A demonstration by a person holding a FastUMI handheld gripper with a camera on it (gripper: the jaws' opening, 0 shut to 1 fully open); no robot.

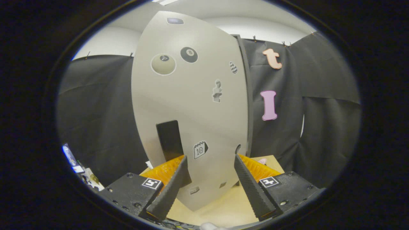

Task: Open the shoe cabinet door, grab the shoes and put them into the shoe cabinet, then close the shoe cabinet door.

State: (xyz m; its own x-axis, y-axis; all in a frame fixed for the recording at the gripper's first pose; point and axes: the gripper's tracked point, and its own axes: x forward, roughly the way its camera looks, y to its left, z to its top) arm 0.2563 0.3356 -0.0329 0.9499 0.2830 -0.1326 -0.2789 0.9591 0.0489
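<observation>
The claw [209, 166] is standing wide and empty before the tall grey sticker-covered shoe cabinet door [191, 105], which seems shut. Its black rectangular handle [170, 140] is sitting just ahead of the left finger, on the pale wooden bench [223, 209]; any grip should be squaring on that handle.

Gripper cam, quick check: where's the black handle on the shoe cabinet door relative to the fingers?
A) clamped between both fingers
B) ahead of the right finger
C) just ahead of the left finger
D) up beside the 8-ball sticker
C: the black handle on the shoe cabinet door stands just beyond the left fingertip of the open gripper, untouched.
</observation>
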